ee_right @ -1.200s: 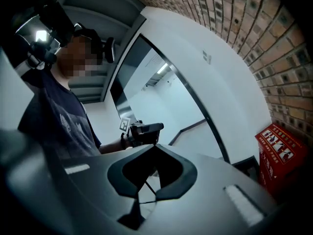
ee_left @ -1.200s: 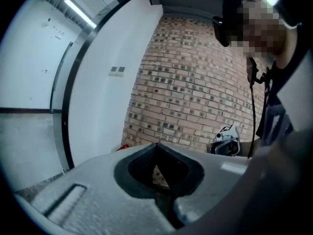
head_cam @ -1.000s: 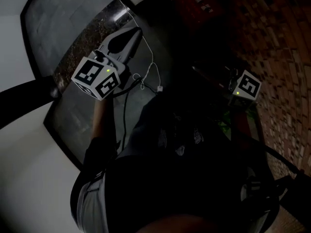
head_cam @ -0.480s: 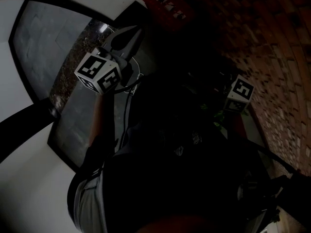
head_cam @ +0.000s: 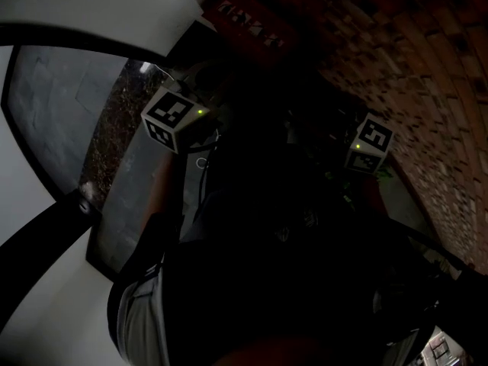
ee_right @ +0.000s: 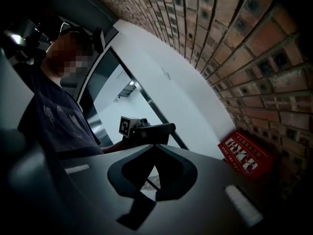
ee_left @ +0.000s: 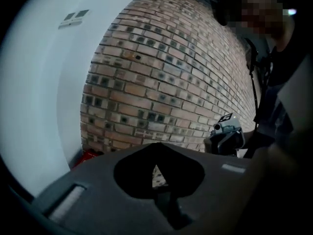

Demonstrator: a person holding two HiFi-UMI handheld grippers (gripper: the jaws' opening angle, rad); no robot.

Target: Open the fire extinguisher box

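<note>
The red fire extinguisher box (head_cam: 248, 20) stands low against the brick wall (head_cam: 427, 90), closed, with a white picture label on its front; it also shows in the right gripper view (ee_right: 244, 153) and as a red corner in the left gripper view (ee_left: 90, 155). My left gripper (ee_left: 156, 147) is shut and empty, held in the air short of the box. My right gripper (ee_right: 153, 147) is also shut with nothing in it, level with the left one. Their marker cubes, the left cube (head_cam: 177, 118) and the right cube (head_cam: 370, 145), show in the dim head view, which hides the jaws.
A white wall (ee_right: 176, 87) meets the brick wall at the box. Dark-framed glass panels (head_cam: 53, 105) and a speckled stone strip (head_cam: 114, 128) lie to the left. The person's dark-clothed body (head_cam: 290, 280) fills the lower head view. A cable (head_cam: 202, 174) hangs from the left gripper.
The head view has swung, bringing the red box and brick wall further into frame. The left gripper's cube has shifted right, nearer the body; the right cube has barely moved. Both jaws stay shut.
</note>
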